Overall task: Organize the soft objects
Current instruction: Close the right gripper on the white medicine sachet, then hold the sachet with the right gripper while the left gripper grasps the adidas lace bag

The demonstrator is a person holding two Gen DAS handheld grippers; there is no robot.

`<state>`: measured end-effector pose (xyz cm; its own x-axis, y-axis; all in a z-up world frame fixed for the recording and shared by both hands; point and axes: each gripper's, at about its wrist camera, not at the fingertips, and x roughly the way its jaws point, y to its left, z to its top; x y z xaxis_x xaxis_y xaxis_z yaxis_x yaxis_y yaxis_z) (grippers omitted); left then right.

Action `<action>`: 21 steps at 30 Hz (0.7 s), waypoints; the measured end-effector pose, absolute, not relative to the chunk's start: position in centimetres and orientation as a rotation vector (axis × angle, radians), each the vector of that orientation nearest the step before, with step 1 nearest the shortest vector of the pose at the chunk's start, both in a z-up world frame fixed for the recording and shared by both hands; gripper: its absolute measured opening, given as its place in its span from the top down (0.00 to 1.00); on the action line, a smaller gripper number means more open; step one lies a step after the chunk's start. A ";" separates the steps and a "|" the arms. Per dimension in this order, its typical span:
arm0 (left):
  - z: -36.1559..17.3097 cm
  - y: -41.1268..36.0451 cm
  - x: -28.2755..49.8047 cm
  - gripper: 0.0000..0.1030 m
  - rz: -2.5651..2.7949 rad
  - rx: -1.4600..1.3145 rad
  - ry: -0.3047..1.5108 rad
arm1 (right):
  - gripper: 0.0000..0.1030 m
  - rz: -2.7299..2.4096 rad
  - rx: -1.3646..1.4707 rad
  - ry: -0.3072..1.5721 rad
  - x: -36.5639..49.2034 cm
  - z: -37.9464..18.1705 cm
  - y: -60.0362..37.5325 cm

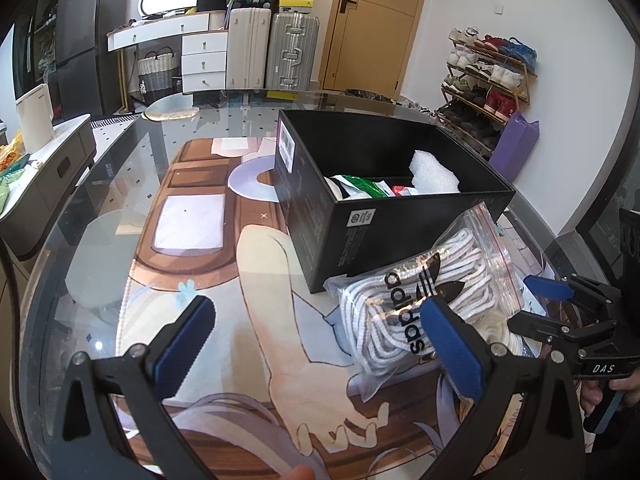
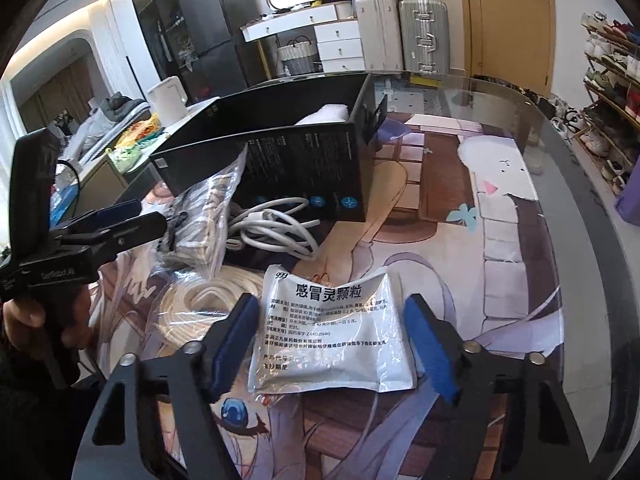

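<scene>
Right tongs (image 2: 332,344) stand apart around the white sachet (image 2: 326,332) at lower centre (pads not pressing). Left tongs (image 1: 316,340) gape beside the bagged laces (image 1: 424,300), before the black box (image 1: 360,232).

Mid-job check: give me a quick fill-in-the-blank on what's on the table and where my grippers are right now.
1. The white sachet lies between the pads of the ____ gripper.
2. The laces bag rests against the black ____ beside it.
3. The coiled cable in front of the box is ____ in colour.
4. The left gripper is ____, holding nothing.

Missing words: right; box; white; open
</scene>
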<state>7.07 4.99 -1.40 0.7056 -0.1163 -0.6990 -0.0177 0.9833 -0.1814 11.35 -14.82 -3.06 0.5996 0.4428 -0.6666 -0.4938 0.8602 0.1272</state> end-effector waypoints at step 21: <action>-1.4 5.0 7.0 0.00 -0.057 -0.186 0.785 | 0.52 0.577 -0.059 0.686 10.1 -2.6 -15.1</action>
<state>7.02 5.01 -1.40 0.7069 -0.1198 -0.6971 -0.0182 0.9821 -0.1873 10.08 -15.11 -2.60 0.6245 0.4836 -0.6133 -0.5213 0.8428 0.1338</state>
